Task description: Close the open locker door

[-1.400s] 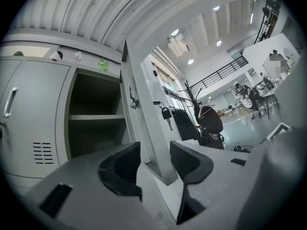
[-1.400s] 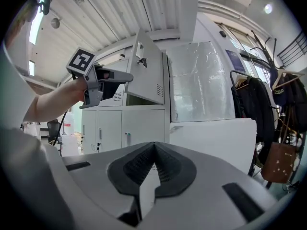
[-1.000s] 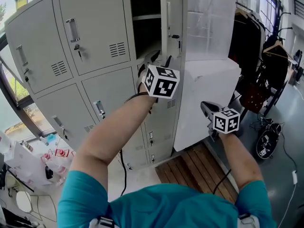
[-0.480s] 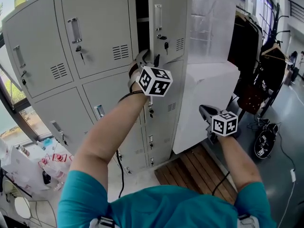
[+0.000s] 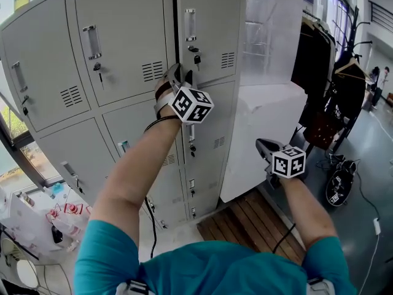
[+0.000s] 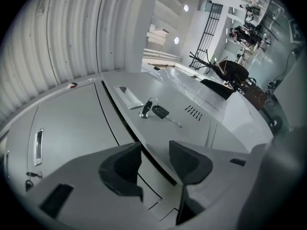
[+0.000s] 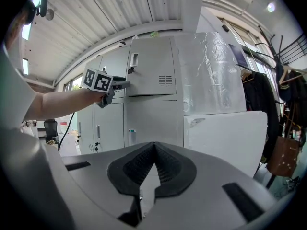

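The grey upper locker door (image 5: 212,35) stands almost flush with the cabinet, with only a thin dark seam along its left edge. A key bunch (image 5: 196,57) hangs in its lock under the handle. My left gripper (image 5: 183,75) is at the door's lower left corner, jaws open. In the left gripper view the gripper (image 6: 154,159) straddles the dark seam, with the door (image 6: 192,97) and its keys (image 6: 159,111) ahead; the pads press on nothing. My right gripper (image 5: 263,144) hangs lower to the right, away from the lockers, and is shut (image 7: 154,145) with nothing in it.
Closed locker doors (image 5: 116,42) fill the left and the rows below. A white plastic-wrapped panel (image 5: 270,121) stands right of the lockers, with a rack of dark clothes (image 5: 319,60) beyond it. A wooden slat floor piece (image 5: 245,217) lies below, and bags (image 5: 37,214) at lower left.
The door has swung from wide open to nearly closed, with my left gripper moving left and up along with it. The right gripper has barely moved.
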A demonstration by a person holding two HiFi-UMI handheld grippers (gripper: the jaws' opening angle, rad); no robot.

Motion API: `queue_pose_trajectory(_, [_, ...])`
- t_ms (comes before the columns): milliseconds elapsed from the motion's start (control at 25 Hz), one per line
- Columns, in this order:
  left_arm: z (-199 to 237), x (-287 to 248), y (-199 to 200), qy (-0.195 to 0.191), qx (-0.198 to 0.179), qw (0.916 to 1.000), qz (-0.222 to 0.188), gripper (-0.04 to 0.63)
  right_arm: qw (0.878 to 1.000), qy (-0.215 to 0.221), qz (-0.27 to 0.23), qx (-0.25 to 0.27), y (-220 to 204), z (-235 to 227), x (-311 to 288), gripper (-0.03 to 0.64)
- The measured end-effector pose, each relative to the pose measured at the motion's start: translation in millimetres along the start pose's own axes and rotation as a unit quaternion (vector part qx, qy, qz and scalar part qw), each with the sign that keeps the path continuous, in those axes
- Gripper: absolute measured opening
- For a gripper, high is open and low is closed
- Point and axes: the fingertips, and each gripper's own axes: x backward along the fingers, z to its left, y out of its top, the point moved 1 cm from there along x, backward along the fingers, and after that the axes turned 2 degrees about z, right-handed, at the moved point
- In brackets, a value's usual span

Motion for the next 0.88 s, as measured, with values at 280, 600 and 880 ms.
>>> queue_pose_trajectory(280, [2.8,-18.0,1.6,0.042,-0.125,0.9913,-0.003,0.19,1.0,-0.001,0.003,-0.001,-1.9,-6.0,-3.5,-0.011])
queue_pose_trajectory(600, [-8.3,-41.4,-9.7,0.033,-0.166,0.9846,0.043,0.123,1.0,-0.004,0.005,-0.008,-5.3,-18.0,-0.8,-0.011])
queue_pose_trajectory(880, [-9.2,-46.0,-5.7,0.027,-0.155,0.9859,0.058,0.123,1.0,-0.005,0.002,-0.011,-8.5,-30.3,11.1,-0.011])
